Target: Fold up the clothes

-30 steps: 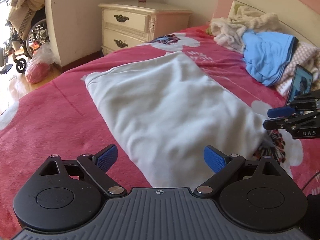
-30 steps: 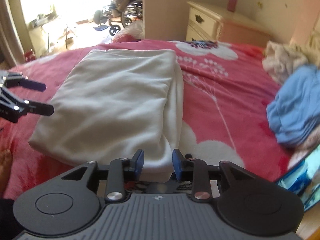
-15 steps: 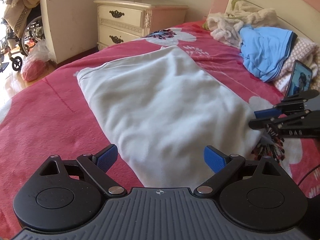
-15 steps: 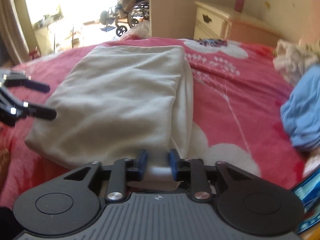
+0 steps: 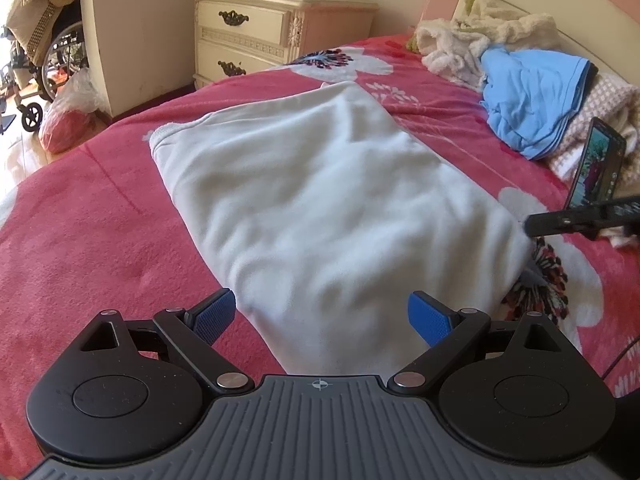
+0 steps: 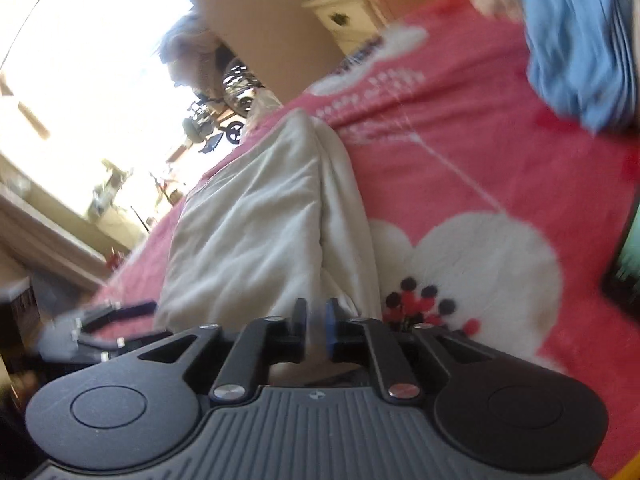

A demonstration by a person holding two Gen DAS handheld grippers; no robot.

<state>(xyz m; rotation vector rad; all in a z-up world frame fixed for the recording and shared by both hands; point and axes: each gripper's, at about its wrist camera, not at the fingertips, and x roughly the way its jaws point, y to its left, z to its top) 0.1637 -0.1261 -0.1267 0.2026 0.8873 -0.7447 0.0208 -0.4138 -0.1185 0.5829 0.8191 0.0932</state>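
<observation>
A home bedroom: red floral bed (image 5: 80,220), cream nightstand (image 5: 256,36).

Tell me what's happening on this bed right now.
A person with a gripper in each hand is folding a white garment spread on the red floral bedspread. The right gripper has the garment's near corner between its fingers, which sit close together and are opening slightly. The left gripper hangs open above the near edge, holding nothing. A blue garment and a phone lie nearer the headboard.
</observation>
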